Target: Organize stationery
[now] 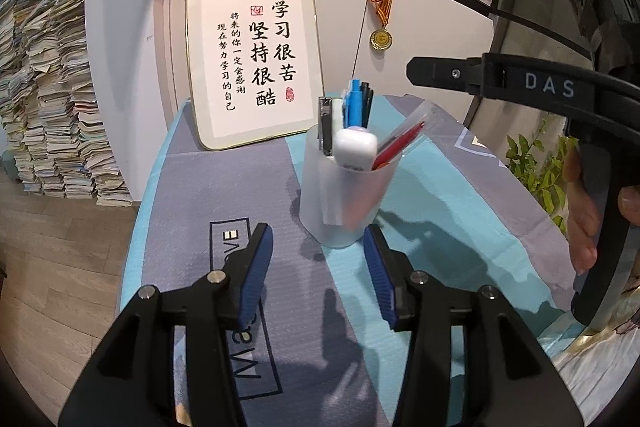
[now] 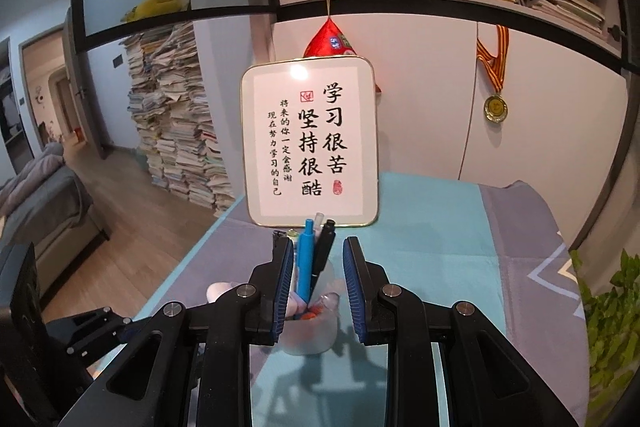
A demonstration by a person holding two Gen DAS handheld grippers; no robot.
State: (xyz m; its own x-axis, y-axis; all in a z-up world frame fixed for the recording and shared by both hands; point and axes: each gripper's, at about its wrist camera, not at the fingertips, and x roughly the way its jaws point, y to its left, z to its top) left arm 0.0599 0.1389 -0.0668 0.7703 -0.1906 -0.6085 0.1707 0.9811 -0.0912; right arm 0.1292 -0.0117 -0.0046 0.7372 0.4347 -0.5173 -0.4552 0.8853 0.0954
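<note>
Both grippers are hanging empty, jaws apart — the left gripper (image 1: pixel 318 263) near the frosted cup (image 1: pixel 340 195) of pens on the tablecloth (image 1: pixel 440 195), the right gripper (image 2: pixel 318 291) above it — and that light, tippy plastic is probably wanting a low hold.

Left tongs (image 1: pixel 318 269) and right tongs (image 2: pixel 318 289) both agape, empty, level.
</note>
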